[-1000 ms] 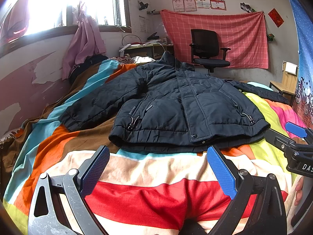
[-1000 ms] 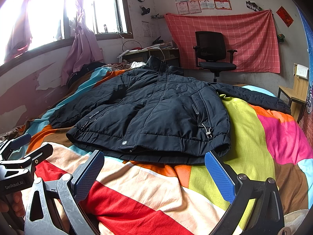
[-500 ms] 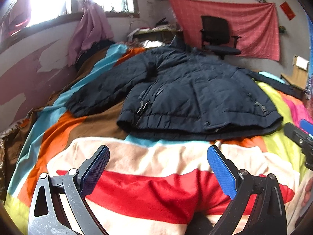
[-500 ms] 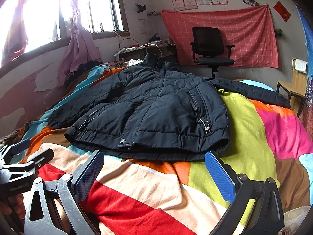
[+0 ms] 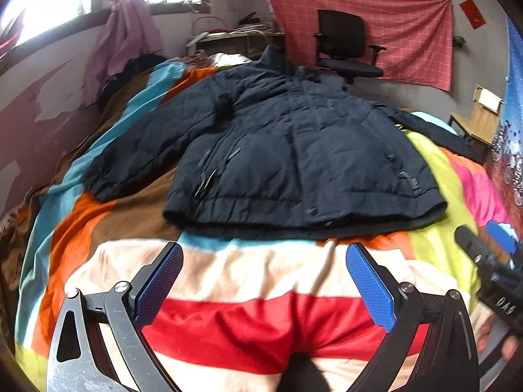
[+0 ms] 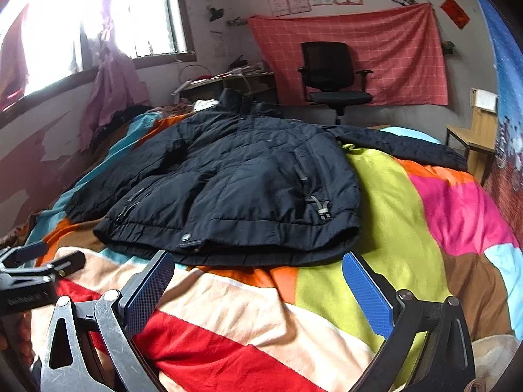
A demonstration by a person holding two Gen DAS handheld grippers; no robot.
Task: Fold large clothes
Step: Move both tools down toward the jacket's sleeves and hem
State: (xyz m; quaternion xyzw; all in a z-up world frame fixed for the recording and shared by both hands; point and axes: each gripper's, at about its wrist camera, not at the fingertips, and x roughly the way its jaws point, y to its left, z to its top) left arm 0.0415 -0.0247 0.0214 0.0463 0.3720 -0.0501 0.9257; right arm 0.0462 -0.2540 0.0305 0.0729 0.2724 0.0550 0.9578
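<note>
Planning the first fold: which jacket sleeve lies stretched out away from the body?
The sleeve on the wooden chair's side reaches straight outward over the blanket; the window-side sleeve angles down beside the jacket's body.

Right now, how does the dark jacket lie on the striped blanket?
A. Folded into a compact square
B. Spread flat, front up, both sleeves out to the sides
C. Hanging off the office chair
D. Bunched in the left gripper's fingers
B: the jacket lies spread on the blanket, zipper up, sleeves out, with both grippers open short of its hem.
</note>
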